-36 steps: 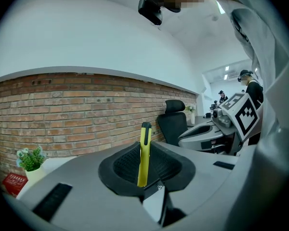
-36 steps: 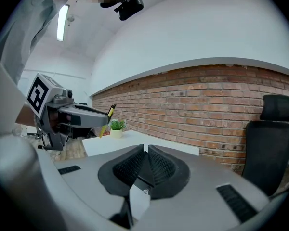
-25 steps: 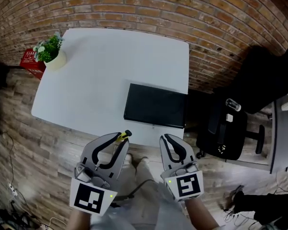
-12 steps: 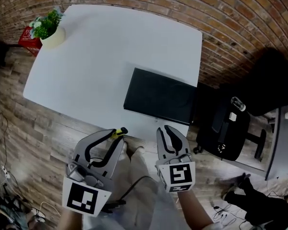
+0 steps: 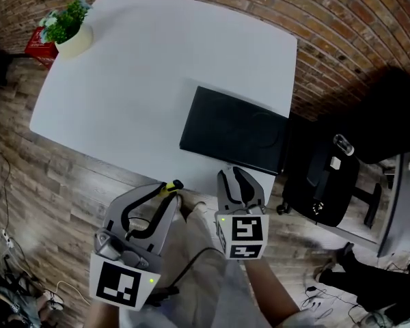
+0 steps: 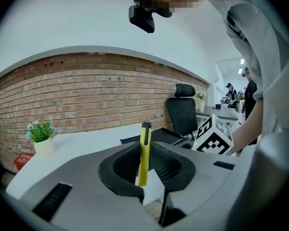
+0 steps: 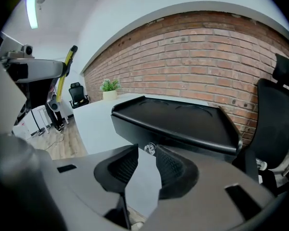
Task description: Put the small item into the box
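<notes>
Two grippers are held over the wooden floor at the near edge of the white table [image 5: 143, 67]. Compared with half a second ago, the right gripper [image 5: 238, 176] has advanced: its tips now reach the near edge of the black box [image 5: 236, 128], where before they stopped short of it. The left gripper [image 5: 165, 195] sits in much the same spot of the head view, and the table and box have slid slightly up and to the right.

The left gripper's jaws are clamped on the slim yellow pen [image 6: 144, 150], so the pen is in the air off the table and well apart from the box. In the left gripper view its long axis stands almost upright between the pads, black end on top and rising above the jaw tips. In the head view only that upper end [image 5: 171, 187] shows past the jaws, with the black tip pointing forward and right, toward the table's edge.

The right gripper's jaws [image 7: 145, 152] stand a narrow gap apart and hold nothing. Through the gap a small silver knob [image 7: 149, 148] on the box's front wall [image 7: 183, 134] appears just beyond the tips.

A potted plant [image 5: 68, 27] stands at the table's far left corner, and a black office chair [image 5: 321, 183] is beside the table's right side.
</notes>
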### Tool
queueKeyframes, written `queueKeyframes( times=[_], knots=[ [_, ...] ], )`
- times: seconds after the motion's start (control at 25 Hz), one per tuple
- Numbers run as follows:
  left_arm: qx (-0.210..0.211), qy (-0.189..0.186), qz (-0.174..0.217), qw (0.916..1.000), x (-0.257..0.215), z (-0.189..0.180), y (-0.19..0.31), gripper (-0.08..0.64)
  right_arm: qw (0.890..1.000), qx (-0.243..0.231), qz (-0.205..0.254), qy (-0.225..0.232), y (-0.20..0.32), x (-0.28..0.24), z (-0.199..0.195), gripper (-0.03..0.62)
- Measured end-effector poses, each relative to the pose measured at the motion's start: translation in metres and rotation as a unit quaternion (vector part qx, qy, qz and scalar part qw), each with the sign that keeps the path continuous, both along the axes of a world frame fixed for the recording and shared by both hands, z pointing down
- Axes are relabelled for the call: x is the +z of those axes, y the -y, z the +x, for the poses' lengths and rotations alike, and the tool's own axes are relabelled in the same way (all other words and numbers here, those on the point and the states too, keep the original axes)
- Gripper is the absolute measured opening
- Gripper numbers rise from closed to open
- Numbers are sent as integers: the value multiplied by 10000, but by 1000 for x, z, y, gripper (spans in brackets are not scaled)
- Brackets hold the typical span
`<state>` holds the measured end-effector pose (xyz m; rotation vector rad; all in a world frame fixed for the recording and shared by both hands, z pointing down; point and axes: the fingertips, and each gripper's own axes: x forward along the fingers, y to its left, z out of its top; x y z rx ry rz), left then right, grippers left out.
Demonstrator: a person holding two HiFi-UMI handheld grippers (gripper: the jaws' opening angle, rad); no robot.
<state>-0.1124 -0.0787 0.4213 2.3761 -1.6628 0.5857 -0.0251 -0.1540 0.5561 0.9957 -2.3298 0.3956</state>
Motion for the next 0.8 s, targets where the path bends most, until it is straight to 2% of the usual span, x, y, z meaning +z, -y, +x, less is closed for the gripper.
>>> queueKeyframes(
  times=[0.44, 0.8],
  knots=[
    [-21, -14, -38, 10000, 3, -12, -7, 71, 9996, 226, -131, -135, 3, 12, -2, 87],
    [-39, -51, -35, 10000, 3, -10, -8, 71, 9992, 363, -133, -27, 1, 10, -1, 86]
  ],
)
